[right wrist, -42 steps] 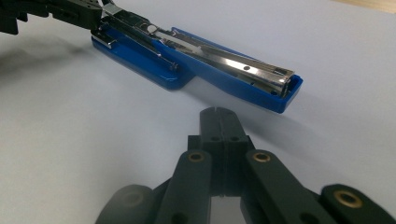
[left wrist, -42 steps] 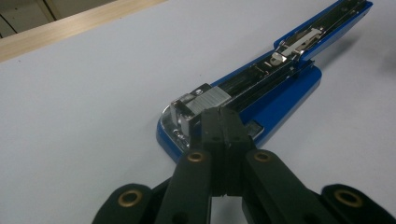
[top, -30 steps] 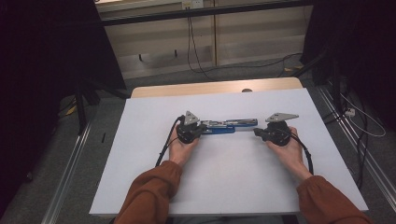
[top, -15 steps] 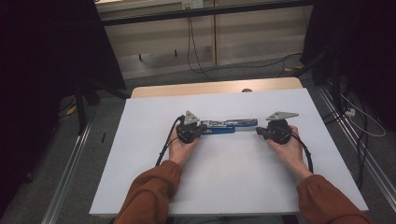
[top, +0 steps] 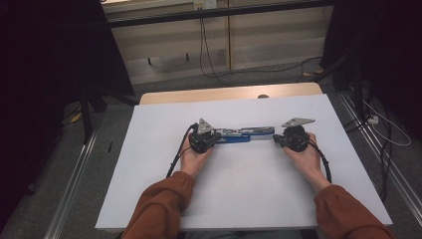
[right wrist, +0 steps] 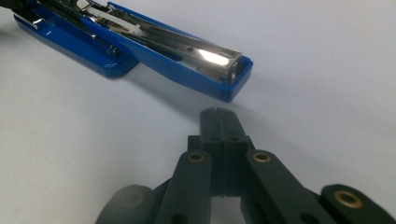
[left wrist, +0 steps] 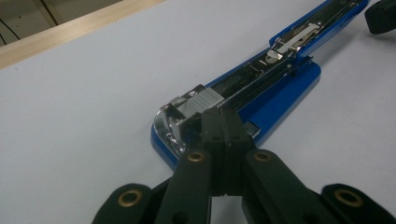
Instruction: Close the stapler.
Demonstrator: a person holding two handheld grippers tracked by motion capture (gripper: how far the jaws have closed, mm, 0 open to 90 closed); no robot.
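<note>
Blue stapler (top: 243, 135) lies opened out flat on the white tabletop (top: 149, 164), roughly mid-sheet, between the two tools, w/ its metal staple channel facing up. Left tool (top: 203, 140) sits at the stapler's left end; in the left gripper view its jaws are pressed together w/ nothing between them, tips resting at the grey block of staples (left wrist: 201, 103) at the front of the channel, prob. touching it, hard to be sure. Right tool (right wrist: 219, 116) is also closed tight and empty, tips just short of the stapler's far end, small gap of tabletop between them.
</note>
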